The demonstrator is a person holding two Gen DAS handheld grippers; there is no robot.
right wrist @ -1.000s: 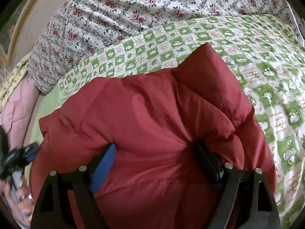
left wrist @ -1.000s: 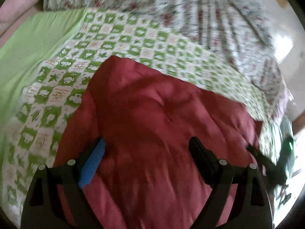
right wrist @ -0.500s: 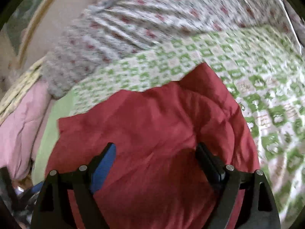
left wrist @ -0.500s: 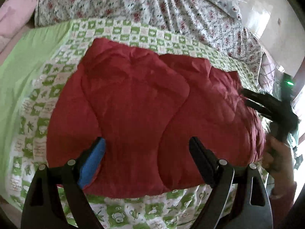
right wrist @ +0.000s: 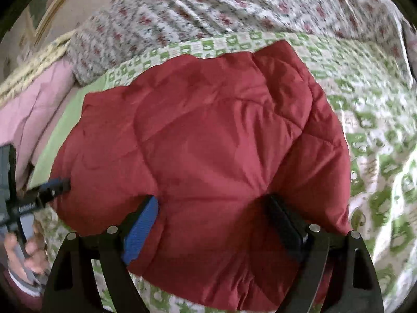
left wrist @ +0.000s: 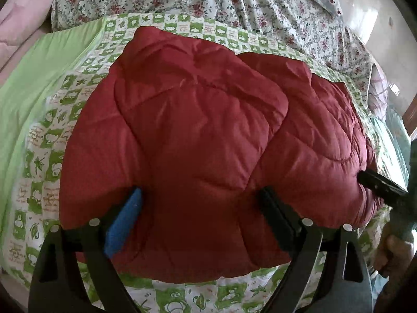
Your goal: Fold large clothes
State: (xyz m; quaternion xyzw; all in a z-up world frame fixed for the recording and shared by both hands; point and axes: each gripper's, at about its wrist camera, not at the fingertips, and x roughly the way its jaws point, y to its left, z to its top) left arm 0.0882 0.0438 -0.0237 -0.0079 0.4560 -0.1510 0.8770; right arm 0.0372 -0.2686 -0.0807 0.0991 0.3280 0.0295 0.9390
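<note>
A red quilted puffer jacket (left wrist: 203,135) lies folded in a bundle on the green-and-white checked bedspread (left wrist: 52,140). My left gripper (left wrist: 200,203) is open, its fingers wide apart over the bundle's near left part. My right gripper (right wrist: 213,208) is open too, its fingers spread over the jacket (right wrist: 208,140) near its right end. The right gripper's black finger (left wrist: 378,185) shows at the jacket's right edge in the left wrist view. The left gripper (right wrist: 49,187) shows at the jacket's left edge in the right wrist view. Neither gripper visibly pinches fabric.
A floral duvet (left wrist: 208,0) is piled behind the jacket. A plain green sheet (left wrist: 34,78) and pink bedding (left wrist: 18,20) lie to the left. The bedspread's near edge (left wrist: 198,297) is just below the jacket.
Both grippers have drawn back and up from the jacket, so more of it shows. The jacket now lies as a folded bundle on the bedspread.
</note>
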